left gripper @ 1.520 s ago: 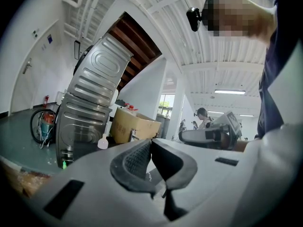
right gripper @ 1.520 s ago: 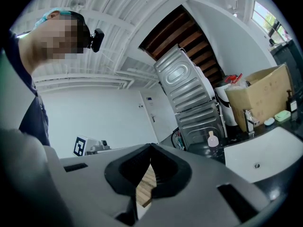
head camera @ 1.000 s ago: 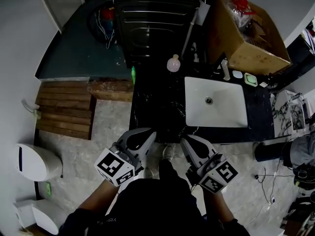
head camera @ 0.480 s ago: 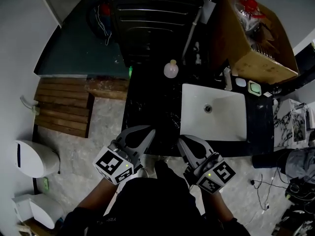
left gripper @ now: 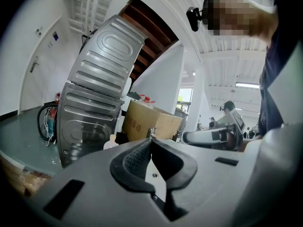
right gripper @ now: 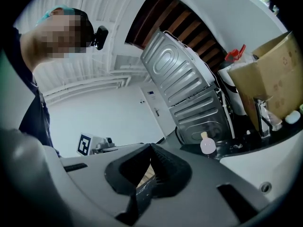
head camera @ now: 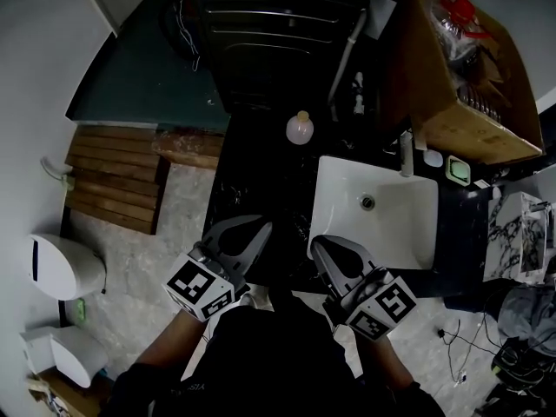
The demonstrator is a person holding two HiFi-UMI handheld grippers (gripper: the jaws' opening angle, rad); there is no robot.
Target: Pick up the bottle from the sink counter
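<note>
We look down on a ribbed grey metal panel [head camera: 278,33] at the top of the scene, with a dark teal floor [head camera: 139,85] to its left. At upper right, an open cardboard box [head camera: 452,76] holds a clear plastic item with a red top [head camera: 456,7]. A small green dish [head camera: 459,170] sits just below the box. At left, wooden slats [head camera: 113,181] lie on the pale tiled floor [head camera: 148,268], with a white rounded container [head camera: 61,272] nearby.

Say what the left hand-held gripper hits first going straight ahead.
Likely the faucet, in line with the left hand-held gripper, then the cardboard box behind; depth is unclear. The bottle stands left of that line.
</note>
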